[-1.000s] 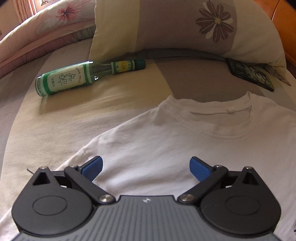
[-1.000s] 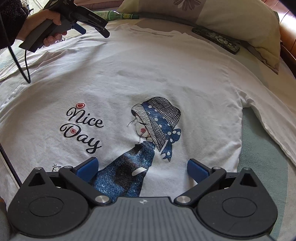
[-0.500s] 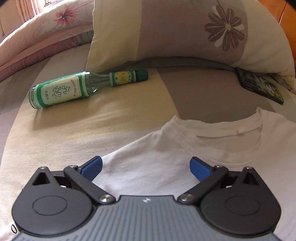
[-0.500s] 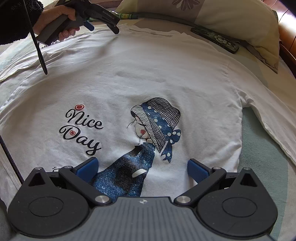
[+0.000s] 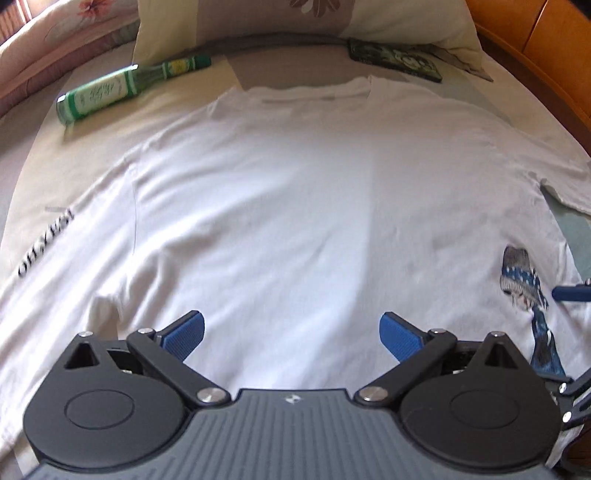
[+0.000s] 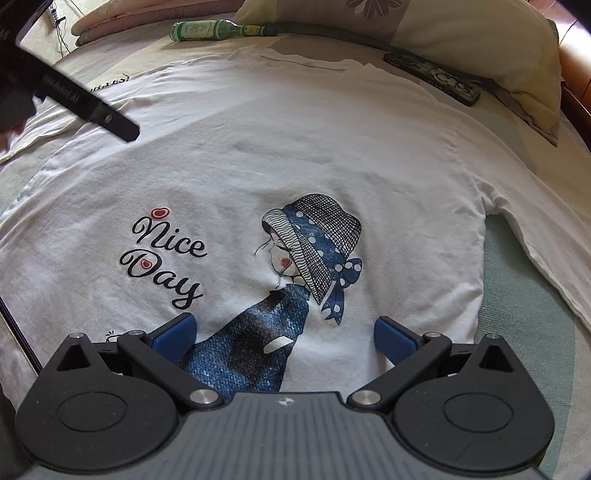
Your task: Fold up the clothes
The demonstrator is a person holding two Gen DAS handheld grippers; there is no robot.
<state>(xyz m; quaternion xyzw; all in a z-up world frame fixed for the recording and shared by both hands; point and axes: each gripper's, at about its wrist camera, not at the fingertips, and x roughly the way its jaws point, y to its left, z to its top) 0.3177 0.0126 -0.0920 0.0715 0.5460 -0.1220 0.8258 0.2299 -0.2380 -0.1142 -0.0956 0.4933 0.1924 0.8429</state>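
A white long-sleeved T-shirt [image 5: 288,206] lies flat and face up on the bed, collar toward the pillow. It also fills the right wrist view [image 6: 280,147], showing a "Nice Day" print and a girl in a blue hat. My left gripper [image 5: 291,332] is open and empty above the shirt's chest area. My right gripper [image 6: 282,334] is open and empty above the lower part of the print. The left gripper's black body [image 6: 88,107] shows at the upper left of the right wrist view.
A green glass bottle [image 5: 122,88] lies on the bed left of the collar, also in the right wrist view [image 6: 218,29]. A dark remote [image 5: 395,61] lies by the pillow [image 6: 461,26]. A wooden headboard [image 5: 546,48] stands at the right.
My left gripper has pulled back from the collar and shoulder toward the shirt's middle, so most of the shirt now shows. My right gripper has stayed in place.
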